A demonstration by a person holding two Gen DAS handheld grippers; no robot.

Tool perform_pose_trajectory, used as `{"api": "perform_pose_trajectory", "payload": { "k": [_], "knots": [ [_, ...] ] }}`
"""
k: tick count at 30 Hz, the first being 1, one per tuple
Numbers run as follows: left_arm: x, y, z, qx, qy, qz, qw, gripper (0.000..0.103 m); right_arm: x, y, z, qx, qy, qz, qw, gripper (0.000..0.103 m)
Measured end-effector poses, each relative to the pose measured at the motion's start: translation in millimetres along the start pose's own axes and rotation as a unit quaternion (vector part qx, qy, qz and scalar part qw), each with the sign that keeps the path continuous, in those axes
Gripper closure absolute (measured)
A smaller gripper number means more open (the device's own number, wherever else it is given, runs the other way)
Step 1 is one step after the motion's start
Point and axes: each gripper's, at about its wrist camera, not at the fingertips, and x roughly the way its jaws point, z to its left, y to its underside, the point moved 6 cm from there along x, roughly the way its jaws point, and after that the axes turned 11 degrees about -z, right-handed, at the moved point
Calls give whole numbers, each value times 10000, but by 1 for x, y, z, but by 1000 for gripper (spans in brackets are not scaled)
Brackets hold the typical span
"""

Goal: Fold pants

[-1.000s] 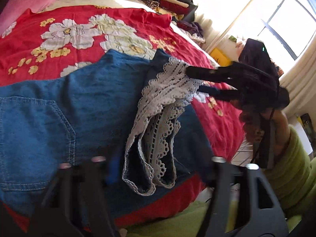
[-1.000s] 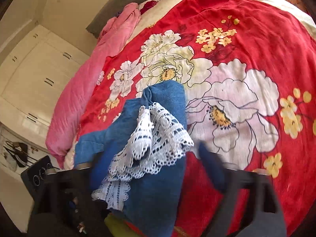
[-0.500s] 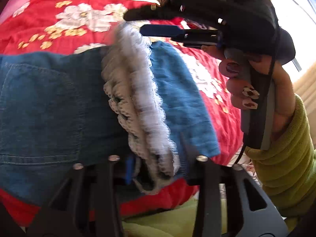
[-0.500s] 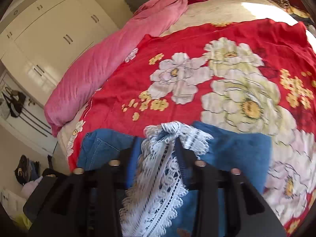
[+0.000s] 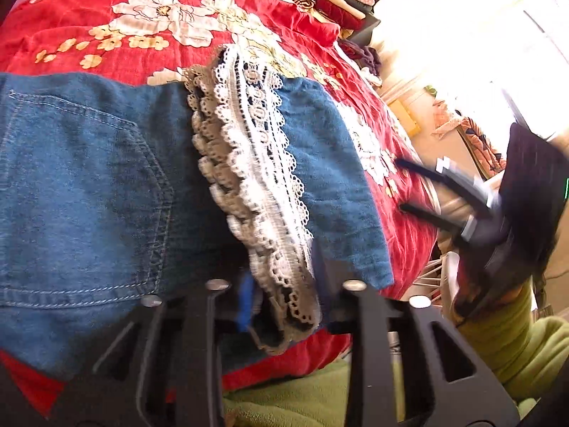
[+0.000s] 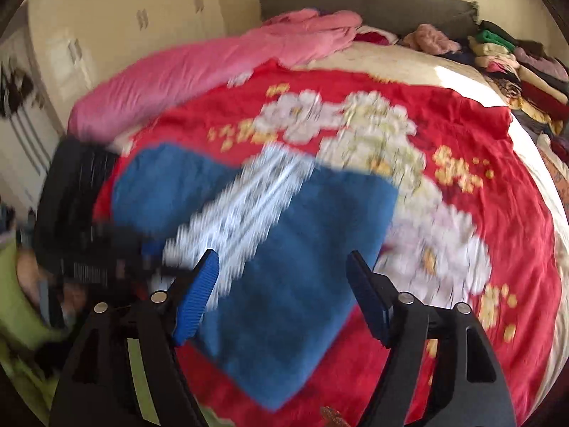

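- The blue denim pants with a white lace hem [image 5: 117, 192] are lying on the bed's red bedspread with big white and yellow flowers [image 5: 117, 57], folded over so the lace strip [image 5: 249, 163] runs from about 12 o'clock down to 6 in the left wrist view.
- The left tongs [image 5: 284, 288] are closed on the near end of that lace hem; the fabric bunches up right between the two fingers at 6 o'clock.
- The right tongs [image 6: 284, 299] are wide open with nothing in them; you can see both blue ribbed pads [image 6: 197, 302] spread apart, hovering over the folded denim [image 6: 291, 284].
- From the left wrist view the right tongs [image 5: 412, 185] sit out at 3 o'clock, off the edge of the pants and apart from them, pretty blurry.
- The right wrist picture is smeared, so the lace [image 6: 242, 206] is just a white streak across the denim.
- At 11 o'clock in that view there's a long pink quilt [image 6: 199, 67] along the bed, and a pile of folded clothes [image 6: 515, 60] at 2 o'clock.
- A green sleeve [image 5: 512, 348] shows at 4 o'clock in the left view.
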Motion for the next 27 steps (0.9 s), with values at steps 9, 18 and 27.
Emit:
{"api": "perform_pose_trajectory", "payload": {
  "k": [9,18,27],
  "knots": [
    [-5,15,5,418,-576,75,9974,88,17,74,8,-279,240,950,9948,47],
    [-15,8,6,434,-529,6,9977,65,5,67,4,-10,245,858,9960,45],
    [-38,-8,2,698,-896,-675,9912,53,-21,47,-20,588,410,337,9969,27]
  ]
}}
